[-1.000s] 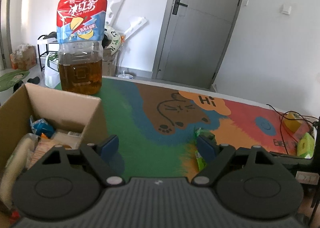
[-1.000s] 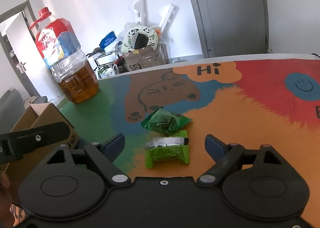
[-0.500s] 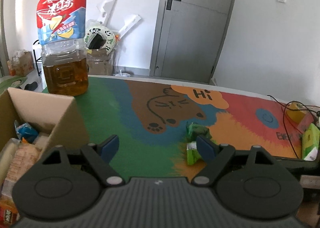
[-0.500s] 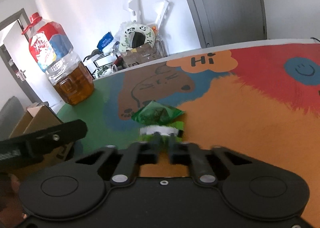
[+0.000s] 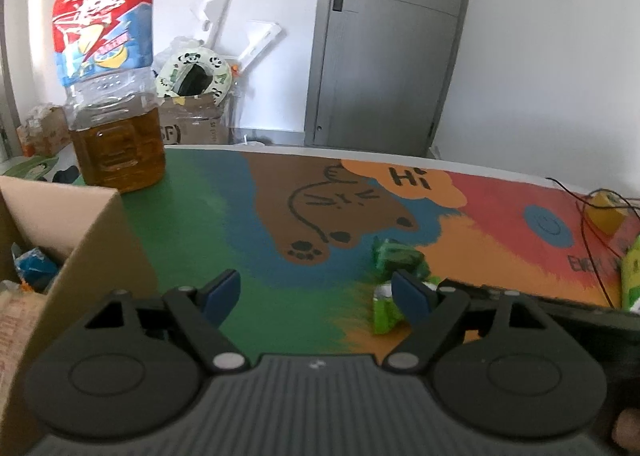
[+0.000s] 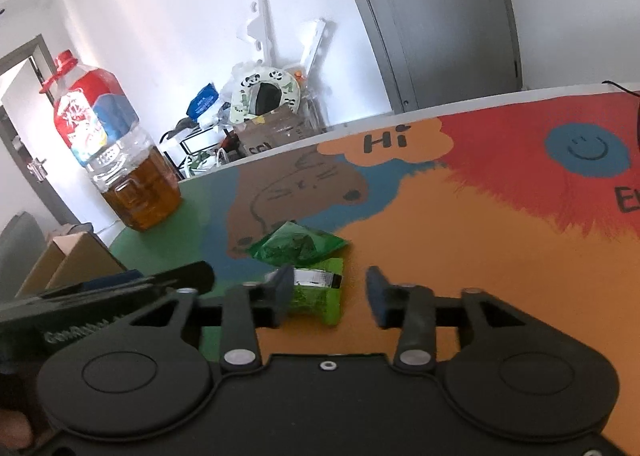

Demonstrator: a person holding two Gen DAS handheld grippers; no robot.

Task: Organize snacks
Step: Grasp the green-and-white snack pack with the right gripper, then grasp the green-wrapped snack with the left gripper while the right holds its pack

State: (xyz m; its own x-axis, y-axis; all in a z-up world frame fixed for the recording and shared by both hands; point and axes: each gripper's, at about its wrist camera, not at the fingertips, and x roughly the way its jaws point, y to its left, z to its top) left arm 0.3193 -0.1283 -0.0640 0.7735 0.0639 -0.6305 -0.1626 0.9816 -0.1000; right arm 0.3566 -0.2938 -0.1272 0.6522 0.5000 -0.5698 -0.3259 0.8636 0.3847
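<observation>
— The right gripper [image 6: 331, 292] has its jaws just reopening, partly spread; the bright green snack pack [image 6: 320, 298] lies between them on the table mat [image 6: 480, 256], nothing pinched.

— And the left gripper [image 5: 316, 296]?

— Wide apart, empty, over the mat beside the cardboard box [image 5: 80, 240]. A darker green packet [image 6: 298, 244] touches the pack's far side.

two snack packets lie together mid-table on the play mat [image 6: 500, 256], the sealed packet [image 6: 298, 244] just behind the snack pouch [image 6: 318, 298]. a tea bottle [image 5: 110, 96] stands on the mat's far left corner, with an open cardboard box [image 5: 86, 252] holding packets in front of it. beyond the table's far edge, a carton [image 5: 192, 128] sits on the floor left of the door [image 5: 384, 44].
</observation>
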